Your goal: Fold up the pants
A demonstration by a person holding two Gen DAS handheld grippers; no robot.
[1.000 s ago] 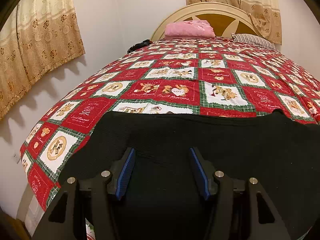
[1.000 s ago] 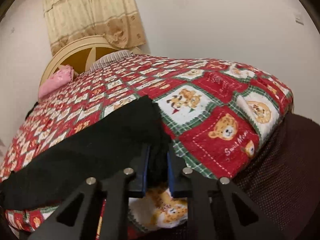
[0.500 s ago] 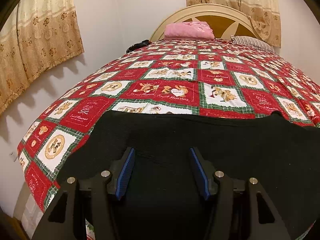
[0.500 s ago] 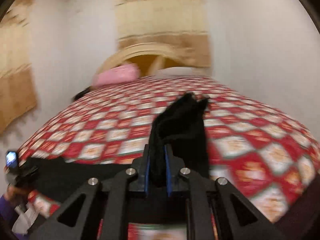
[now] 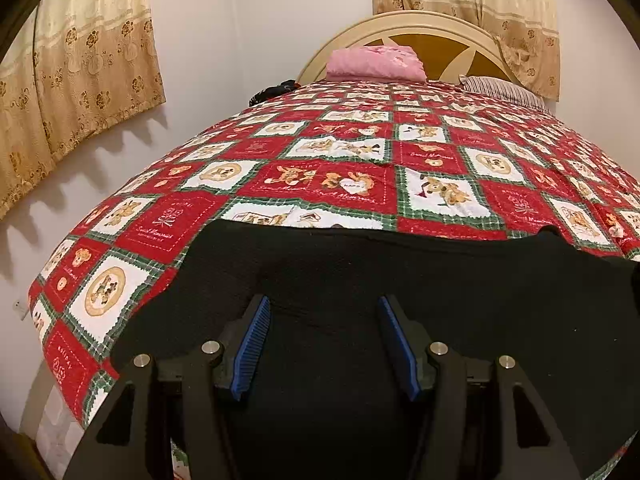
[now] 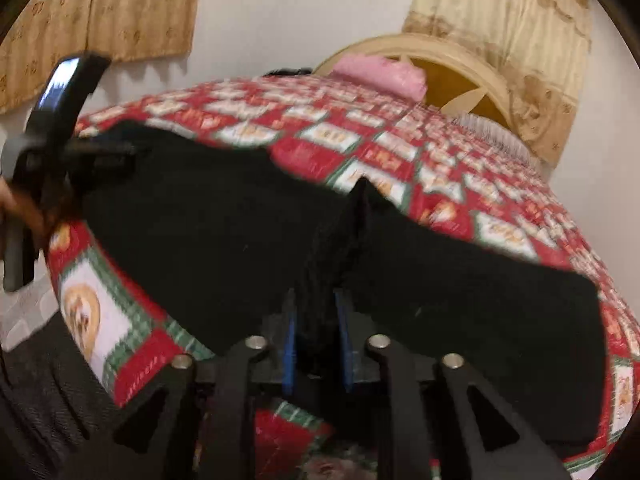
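Note:
Black pants [image 5: 400, 280] lie across the near end of a bed with a red teddy-bear quilt [image 5: 340, 168]. My left gripper [image 5: 325, 324] is open, its blue pads apart just above the black cloth, holding nothing. My right gripper [image 6: 316, 320] is shut on a bunched fold of the pants [image 6: 340, 240] and holds it above the flat part of the pants [image 6: 208, 220]. The left gripper's body [image 6: 52, 128] shows at the far left of the right wrist view, over the pants' end.
A pink folded cloth [image 5: 376, 62] and a striped pillow [image 5: 504, 90] lie by the cream headboard [image 5: 432, 32]. A dark item [image 5: 272, 90] sits at the bed's far left corner. Curtains [image 5: 80, 52] hang on the walls. The quilt edge [image 6: 100, 312] drops off close by.
My right gripper swung left across the bed with the pants' end in it, folding the cloth over towards the left gripper. The left gripper barely moved.

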